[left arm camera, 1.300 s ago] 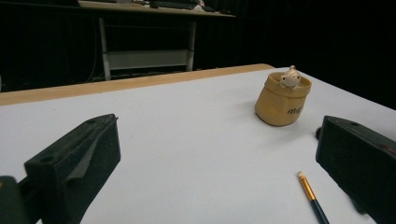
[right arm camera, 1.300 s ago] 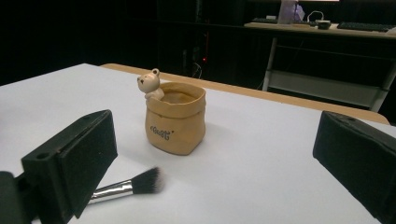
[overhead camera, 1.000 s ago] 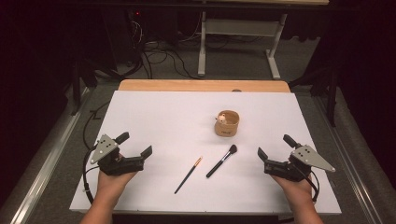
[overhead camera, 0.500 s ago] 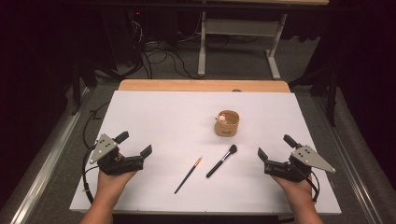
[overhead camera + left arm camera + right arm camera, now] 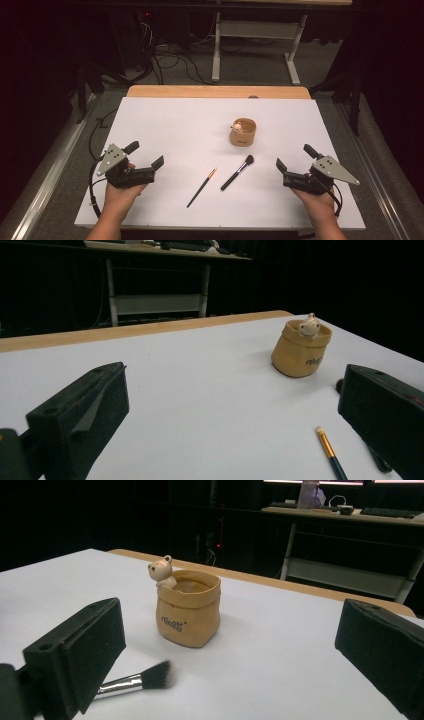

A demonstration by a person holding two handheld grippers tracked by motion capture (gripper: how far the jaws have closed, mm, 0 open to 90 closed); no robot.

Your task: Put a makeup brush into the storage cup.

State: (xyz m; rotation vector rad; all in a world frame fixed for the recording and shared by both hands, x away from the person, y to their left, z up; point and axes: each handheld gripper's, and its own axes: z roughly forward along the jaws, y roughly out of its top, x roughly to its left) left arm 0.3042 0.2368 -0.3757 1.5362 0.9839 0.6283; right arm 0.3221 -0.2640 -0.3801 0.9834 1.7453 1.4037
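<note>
A tan pot with a small bear figure on its rim [image 5: 243,132] stands upright right of the white board's middle, also in the left gripper view [image 5: 301,348] and the right gripper view [image 5: 189,608]. In front of it lie a black-bristled makeup brush [image 5: 237,172] [image 5: 135,679] and a thin brush with an orange ferrule [image 5: 201,187] [image 5: 330,452]. My left gripper [image 5: 145,154] [image 5: 232,385] rests open at the front left, nothing between its jaws. My right gripper [image 5: 294,157] [image 5: 230,620] rests open at the front right, also holding nothing.
The white board [image 5: 175,125] covers a wooden table whose far edge [image 5: 215,91] shows behind it. Beyond stand a metal desk frame [image 5: 250,35] and cables on the floor [image 5: 170,60]. Dark surroundings flank both sides.
</note>
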